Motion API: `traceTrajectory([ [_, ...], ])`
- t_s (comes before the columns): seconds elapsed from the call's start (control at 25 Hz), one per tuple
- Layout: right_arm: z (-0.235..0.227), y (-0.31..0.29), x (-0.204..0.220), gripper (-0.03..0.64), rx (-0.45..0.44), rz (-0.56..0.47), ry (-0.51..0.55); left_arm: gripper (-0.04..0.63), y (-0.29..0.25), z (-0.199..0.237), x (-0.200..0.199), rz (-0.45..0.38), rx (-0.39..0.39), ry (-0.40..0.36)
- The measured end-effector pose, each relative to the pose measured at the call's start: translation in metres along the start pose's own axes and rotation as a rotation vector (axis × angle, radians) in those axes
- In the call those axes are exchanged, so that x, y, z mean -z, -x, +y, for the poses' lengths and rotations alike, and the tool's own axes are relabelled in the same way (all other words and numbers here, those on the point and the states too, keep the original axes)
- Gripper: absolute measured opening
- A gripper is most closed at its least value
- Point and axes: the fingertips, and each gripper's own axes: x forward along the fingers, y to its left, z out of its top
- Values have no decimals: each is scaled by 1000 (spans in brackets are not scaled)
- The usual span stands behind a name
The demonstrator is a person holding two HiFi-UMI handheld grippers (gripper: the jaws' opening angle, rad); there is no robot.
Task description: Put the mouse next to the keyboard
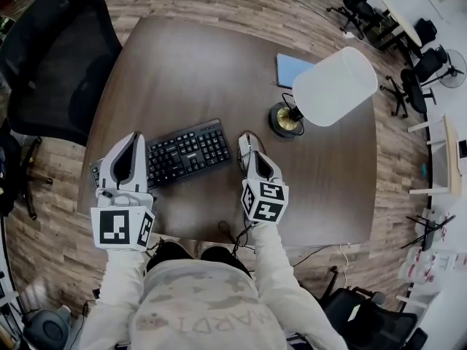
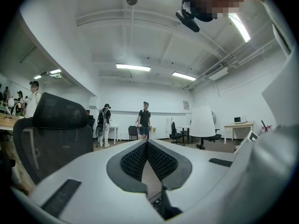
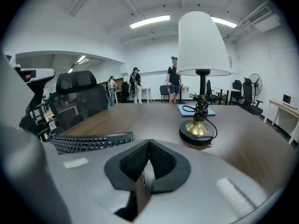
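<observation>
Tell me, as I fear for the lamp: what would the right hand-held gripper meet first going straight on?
Likely the bare tabletop, between the keyboard and the lamp base; depth is unclear.

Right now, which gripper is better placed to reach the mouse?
Right: the right gripper hangs over the mouse beside the keyboard; the left gripper is over its far end.

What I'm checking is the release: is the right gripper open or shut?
Shut. In the right gripper view, the right gripper has its jaws meeting at the tips, nothing pinched between them.
</observation>
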Motion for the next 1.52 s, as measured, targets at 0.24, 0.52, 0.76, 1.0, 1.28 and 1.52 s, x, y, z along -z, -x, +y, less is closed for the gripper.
traceTrajectory([
  [0.24,10,26,-11,9,-46,-62,-4,6,20,-9,-7,-18,-7,-8],
  [0.52,22,60,-24,11,-100,-138,-17,6,45,-23,-15,-37,-6,-19],
  [0.76,25,92,-33,11,-107,-196,1,6,68,-36,-22,-49,0,-27],
  [1.0,29,123,-41,11,-119,-243,23,6,87,-49,-28,-59,13,-30],
  [1.28,37,153,-46,11,-126,-282,48,6,108,-62,-33,-75,30,-30],
  [1.52,42,182,-50,11,-135,-318,60,6,128,-74,-38,-88,42,-35],
])
